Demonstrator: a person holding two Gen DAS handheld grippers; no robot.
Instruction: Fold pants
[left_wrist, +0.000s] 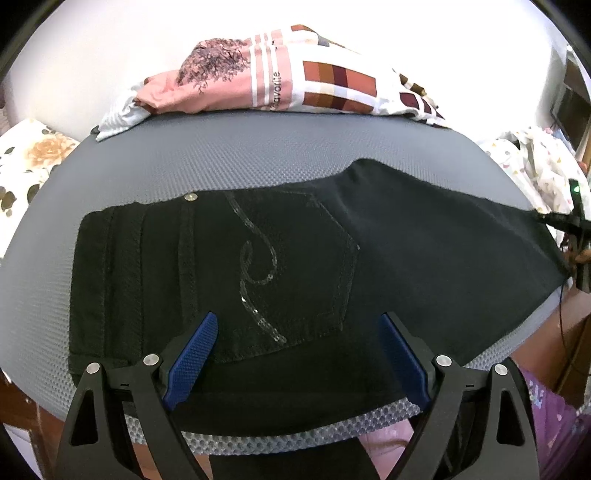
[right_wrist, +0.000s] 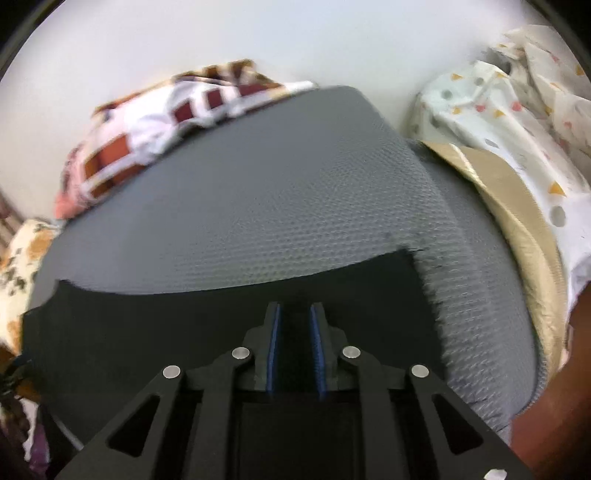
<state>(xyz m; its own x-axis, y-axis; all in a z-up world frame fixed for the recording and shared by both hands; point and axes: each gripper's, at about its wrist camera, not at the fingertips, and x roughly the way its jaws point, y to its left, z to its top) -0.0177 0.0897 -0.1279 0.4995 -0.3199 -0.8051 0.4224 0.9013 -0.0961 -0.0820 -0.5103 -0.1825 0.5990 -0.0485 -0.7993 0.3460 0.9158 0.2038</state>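
Note:
Black pants (left_wrist: 258, 258) lie flat on a grey textured mat (left_wrist: 258, 158), waistband to the left and a back pocket with a sequin swirl (left_wrist: 255, 266) facing up. My left gripper (left_wrist: 297, 319) hovers over the near edge of the seat, jaws wide open with nothing between them. The leg runs off to the right, where its end is drawn to a point at my right gripper (left_wrist: 565, 221). In the right wrist view that gripper (right_wrist: 295, 308) is nearly shut, with black cloth of the pants (right_wrist: 221, 314) filling the narrow gap between its blue pads.
A pile of patterned clothes (left_wrist: 280, 81) lies along the mat's far edge. A floral cloth (left_wrist: 29, 162) is at the left. White dotted fabric (right_wrist: 498, 129) and a tan board (right_wrist: 517, 206) sit past the right edge. A person's purple clothing (left_wrist: 554, 417) is at the near right.

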